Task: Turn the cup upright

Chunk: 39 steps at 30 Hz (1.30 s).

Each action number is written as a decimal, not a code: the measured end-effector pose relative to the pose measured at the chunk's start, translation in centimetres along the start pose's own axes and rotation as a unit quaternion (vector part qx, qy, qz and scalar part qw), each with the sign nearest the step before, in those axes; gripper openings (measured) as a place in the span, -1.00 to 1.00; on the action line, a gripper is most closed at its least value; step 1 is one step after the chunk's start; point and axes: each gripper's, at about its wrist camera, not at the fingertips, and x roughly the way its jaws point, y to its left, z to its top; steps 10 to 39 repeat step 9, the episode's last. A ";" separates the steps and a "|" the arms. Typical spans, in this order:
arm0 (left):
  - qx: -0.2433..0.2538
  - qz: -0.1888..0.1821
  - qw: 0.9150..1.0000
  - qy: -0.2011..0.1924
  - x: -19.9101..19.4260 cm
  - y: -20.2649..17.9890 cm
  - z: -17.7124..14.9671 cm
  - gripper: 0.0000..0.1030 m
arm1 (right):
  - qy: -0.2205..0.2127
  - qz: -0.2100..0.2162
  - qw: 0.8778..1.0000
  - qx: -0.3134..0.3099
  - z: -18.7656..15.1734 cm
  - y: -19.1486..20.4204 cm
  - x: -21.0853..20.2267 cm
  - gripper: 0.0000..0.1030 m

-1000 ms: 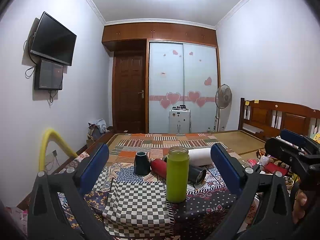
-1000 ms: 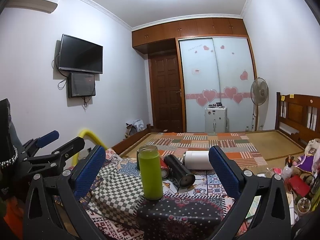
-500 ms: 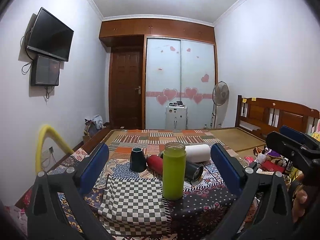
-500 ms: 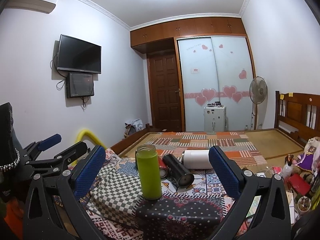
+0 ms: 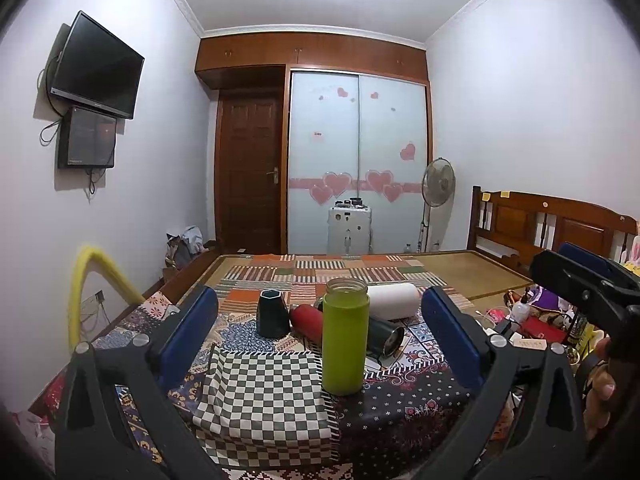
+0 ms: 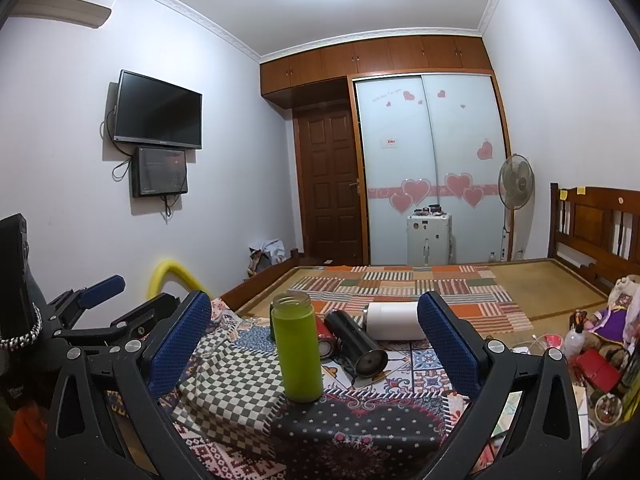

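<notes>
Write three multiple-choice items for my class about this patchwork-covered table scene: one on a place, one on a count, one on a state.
1. Where does the white cylinder lie?
A. behind the tall green glass-topped bottle
B. on the checkered cloth
C. on the floor

2. How many cylinders lie on their sides?
A. one
B. three
C. five

3. How does the green bottle stand?
A. tipped over
B. held in a gripper
C. upright and uncapped

Answers:
1. A: it rests farther back, past the bottle.
2. B: red flask, black flask and white cylinder.
3. C: its open mouth faces up, with the left gripper and right gripper open around nothing.
</notes>
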 end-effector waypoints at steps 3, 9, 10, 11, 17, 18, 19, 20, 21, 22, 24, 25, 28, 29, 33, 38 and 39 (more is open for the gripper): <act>0.001 0.000 1.000 0.001 0.0 -0.1 0.1 1.00 | 0.000 0.000 1.000 -0.001 0.0 0.0 0.0 1.00; -0.001 -0.001 1.000 0.002 -0.1 0.1 0.2 1.00 | 0.000 0.000 1.000 -0.001 0.1 0.1 0.0 1.00; -0.001 -0.001 1.000 0.002 -0.1 0.1 0.2 1.00 | 0.000 0.000 1.000 -0.001 0.1 0.1 0.0 1.00; -0.001 -0.001 1.000 0.002 -0.1 0.1 0.2 1.00 | 0.000 0.000 1.000 -0.001 0.1 0.1 0.0 1.00; -0.001 -0.001 1.000 0.002 -0.1 0.1 0.2 1.00 | 0.000 0.000 1.000 -0.001 0.1 0.1 0.0 1.00; -0.001 -0.001 1.000 0.002 -0.1 0.1 0.2 1.00 | 0.000 0.000 1.000 -0.001 0.1 0.1 0.0 1.00; -0.001 -0.001 1.000 0.002 -0.1 0.1 0.2 1.00 | 0.000 0.000 1.000 -0.001 0.1 0.1 0.0 1.00; -0.001 -0.001 1.000 0.002 -0.1 0.1 0.2 1.00 | 0.000 0.000 1.000 -0.001 0.1 0.1 0.0 1.00; -0.001 -0.001 1.000 0.002 -0.1 0.1 0.2 1.00 | 0.000 0.000 1.000 -0.001 0.1 0.1 0.0 1.00; -0.001 -0.001 1.000 0.002 -0.1 0.1 0.2 1.00 | 0.000 0.000 1.000 -0.001 0.1 0.1 0.0 1.00; -0.001 -0.001 1.000 0.002 -0.1 0.1 0.2 1.00 | 0.000 0.000 1.000 -0.001 0.1 0.1 0.0 1.00; -0.001 -0.001 1.000 0.002 -0.1 0.1 0.2 1.00 | 0.000 0.000 1.000 -0.001 0.1 0.1 0.0 1.00; -0.001 -0.001 1.000 0.002 -0.1 0.1 0.2 1.00 | 0.000 0.000 1.000 -0.001 0.1 0.1 0.0 1.00; -0.001 -0.001 1.000 0.002 -0.1 0.1 0.2 1.00 | 0.000 0.000 1.000 -0.001 0.1 0.1 0.0 1.00; -0.001 -0.001 1.000 0.002 -0.1 0.1 0.2 1.00 | 0.000 0.000 1.000 -0.001 0.1 0.1 0.0 1.00; -0.001 -0.001 1.000 0.002 -0.1 0.1 0.2 1.00 | 0.000 0.000 1.000 -0.001 0.1 0.1 0.0 1.00; -0.001 -0.001 1.000 0.002 -0.1 0.1 0.2 1.00 | 0.000 0.000 1.000 -0.001 0.1 0.1 0.0 1.00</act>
